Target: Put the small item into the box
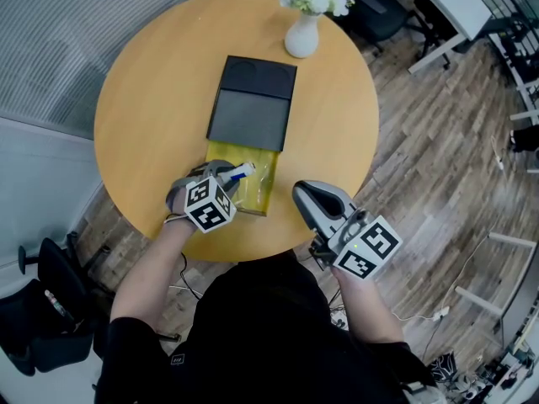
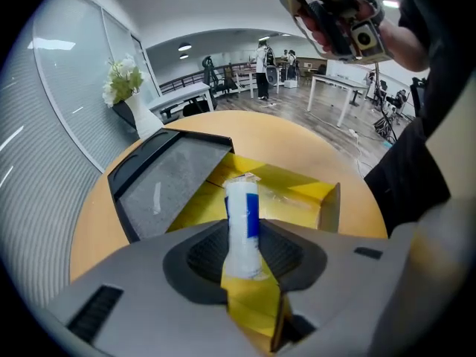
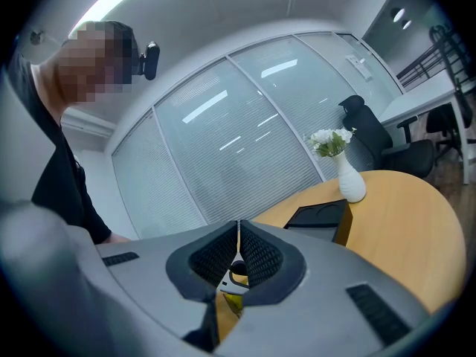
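Observation:
The box lies on the round table [image 1: 143, 99], its black lid [image 1: 251, 103] folded back and its yellow tray [image 1: 257, 162] open at the near side. My left gripper [image 1: 226, 178] hovers at the tray's near left corner, shut on a small white and blue tube [image 1: 240, 173]. In the left gripper view the tube [image 2: 242, 222] stands upright between the pads, above the yellow tray [image 2: 297, 192] and beside the grey-lined lid [image 2: 167, 181]. My right gripper [image 1: 303, 196] hangs at the table's near edge, shut and empty, apart from the box [image 3: 320, 216].
A white vase of white flowers [image 1: 303, 32] stands at the table's far edge behind the lid. Office chairs [image 1: 375, 11] and desks [image 1: 446, 11] stand on the wooden floor to the right. A glass wall runs along the left.

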Demonstrator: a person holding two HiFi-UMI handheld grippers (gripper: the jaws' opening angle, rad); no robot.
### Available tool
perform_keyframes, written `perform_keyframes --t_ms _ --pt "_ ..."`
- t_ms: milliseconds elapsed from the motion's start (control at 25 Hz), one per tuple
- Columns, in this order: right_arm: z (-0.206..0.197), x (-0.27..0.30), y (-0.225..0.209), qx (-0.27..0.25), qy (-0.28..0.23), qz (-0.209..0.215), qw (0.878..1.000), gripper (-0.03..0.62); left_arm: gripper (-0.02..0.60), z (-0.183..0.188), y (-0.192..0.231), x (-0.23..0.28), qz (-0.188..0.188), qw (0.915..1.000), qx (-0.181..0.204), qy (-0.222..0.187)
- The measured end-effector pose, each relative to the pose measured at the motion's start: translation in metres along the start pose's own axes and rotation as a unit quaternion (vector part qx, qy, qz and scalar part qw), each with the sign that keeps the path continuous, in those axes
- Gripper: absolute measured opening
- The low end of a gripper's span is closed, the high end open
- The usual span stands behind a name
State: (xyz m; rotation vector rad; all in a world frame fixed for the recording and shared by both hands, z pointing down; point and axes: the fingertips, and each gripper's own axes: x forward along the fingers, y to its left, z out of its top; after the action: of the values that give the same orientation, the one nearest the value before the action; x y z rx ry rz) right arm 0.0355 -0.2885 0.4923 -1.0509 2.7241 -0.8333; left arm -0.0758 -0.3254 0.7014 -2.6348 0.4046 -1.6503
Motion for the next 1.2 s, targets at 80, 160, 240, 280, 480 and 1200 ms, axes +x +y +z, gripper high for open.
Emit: perform_keyframes --t_ms 80,160,240,280,480,1200 --pt "0.002 -0.002 0.000 -0.001 0.000 0.000 1.000 0.038 0.133 -0.001 -0.002 0.004 -0.004 0.9999 0.009 0.007" --pt "0.004 -0.004 0.000 -0.001 0.000 0.000 1.000 0.038 0.133 -0.003 -0.004 0.008 -0.005 0.9994 0.029 0.019" --pt "0.005 -0.005 0.002 -0.003 0.000 0.001 1.000 0.038 0.133 -0.008 -0.006 0.015 -0.006 0.9976 0.056 0.039" --pt "0.005 -0.007 0.003 -0.004 0.000 0.001 1.000 0.038 0.133 -0.011 -0.008 0.019 -0.009 0.9966 0.067 0.047" --pt "0.007 -0.014 0.009 -0.010 -0.003 -0.003 1.000 0.038 0.158 -0.017 -0.014 0.023 -0.016 0.9942 0.087 0.061" --pt "0.050 0.003 0.072 -0.078 -0.025 0.018 0.996 0.038 0.118 0.003 0.010 -0.106 0.064 0.9911 -0.072 -0.092"
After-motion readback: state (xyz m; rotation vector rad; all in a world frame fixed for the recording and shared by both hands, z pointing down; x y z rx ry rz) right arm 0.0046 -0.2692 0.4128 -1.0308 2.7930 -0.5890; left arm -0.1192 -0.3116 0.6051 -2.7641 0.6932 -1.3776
